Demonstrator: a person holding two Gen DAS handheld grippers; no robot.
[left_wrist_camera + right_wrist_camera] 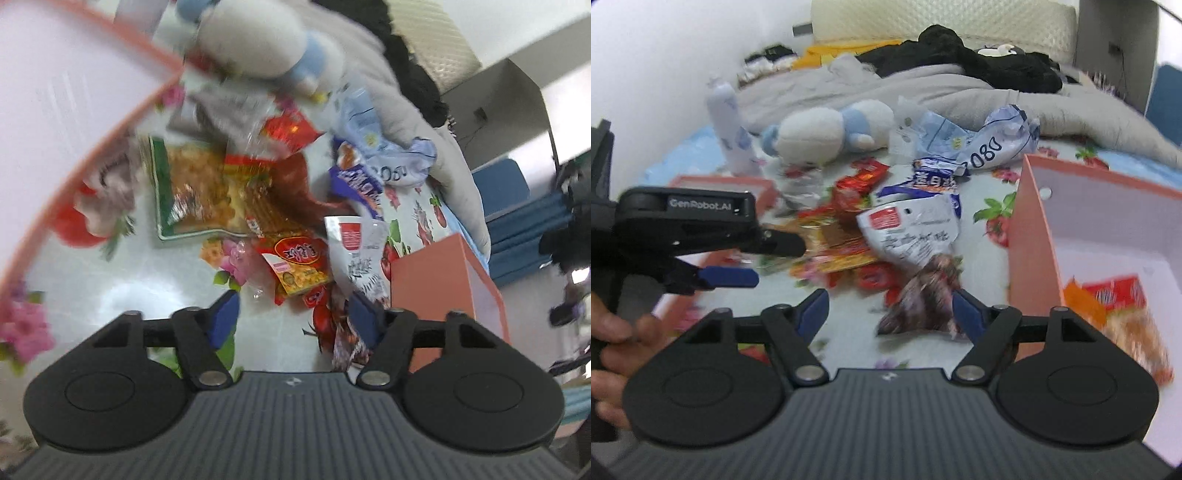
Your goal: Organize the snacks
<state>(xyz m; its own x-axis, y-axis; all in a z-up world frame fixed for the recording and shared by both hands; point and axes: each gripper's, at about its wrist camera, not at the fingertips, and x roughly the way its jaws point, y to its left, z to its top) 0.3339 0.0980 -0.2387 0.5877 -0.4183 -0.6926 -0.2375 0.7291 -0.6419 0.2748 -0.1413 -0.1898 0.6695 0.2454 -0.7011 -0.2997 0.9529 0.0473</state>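
A heap of snack packets lies on a floral sheet: a green-edged packet [192, 192], a small red and yellow packet [299, 264], a white packet with a red label [356, 251] [912, 232], and a purple packet [360, 184]. My left gripper [293, 319] is open and empty just before the heap; it also shows in the right wrist view [768, 262]. My right gripper [890, 314] is open, with a dark brown packet [923, 302] lying between its fingers. A pink box [1034, 251] on the right holds a red and orange packet [1123, 306].
A second pink box [55, 110] stands at the left. A white and blue plush toy [827, 133] lies behind the heap, with crumpled blue-white bags [982, 144]. Grey bedding [923, 88] and black clothing [960, 55] lie further back.
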